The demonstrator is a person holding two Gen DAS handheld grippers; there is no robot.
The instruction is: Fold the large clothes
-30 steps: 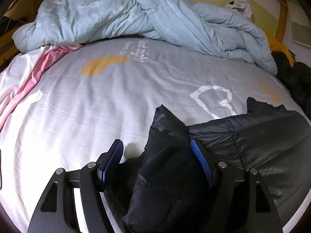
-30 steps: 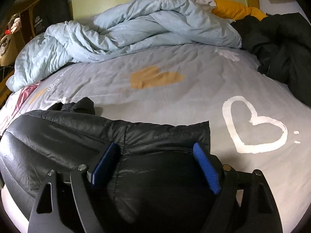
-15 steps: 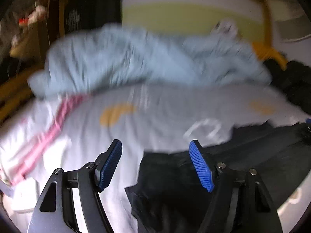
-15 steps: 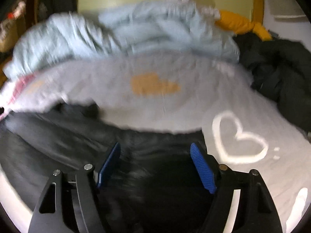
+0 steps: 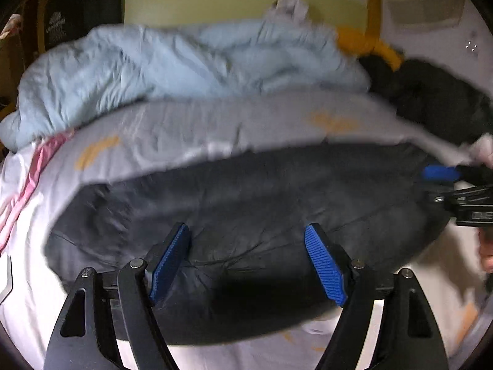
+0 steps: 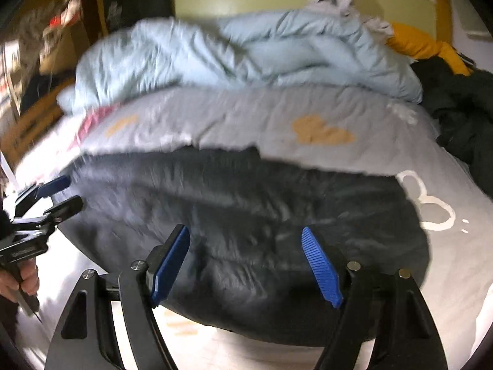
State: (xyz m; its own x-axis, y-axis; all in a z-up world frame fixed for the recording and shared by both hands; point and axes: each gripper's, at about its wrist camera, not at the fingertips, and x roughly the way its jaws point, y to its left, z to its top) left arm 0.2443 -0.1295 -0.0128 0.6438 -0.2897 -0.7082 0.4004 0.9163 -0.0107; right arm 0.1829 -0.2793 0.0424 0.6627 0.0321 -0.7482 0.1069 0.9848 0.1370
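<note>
A black puffer jacket (image 5: 246, 191) lies spread in a wide flat band across the grey printed bed sheet (image 5: 215, 123). My left gripper (image 5: 246, 231) hovers over the jacket's near edge with its jaws opening; the pads touch nothing. It also shows at the left edge of the right wrist view as the left gripper (image 6: 61, 194), held in a hand (image 6: 24, 277). My right gripper (image 6: 245, 231) is open above the jacket (image 6: 246, 191), nothing pressed between its pads. The right gripper (image 5: 437, 185) appears at the jacket's right end in the left wrist view.
A crumpled light-blue duvet (image 5: 185, 61) fills the back of the bed. Dark clothes (image 5: 431, 98) and a yellow garment (image 5: 363, 43) pile up at the back right. Pink-striped cloth (image 5: 37, 166) lies at the left edge. White sheet shows in front of the jacket.
A raised jacket fold stood between the left jaws a second ago; it now lies flat. Both grippers have pulled back and up, so more of the jacket shows.
</note>
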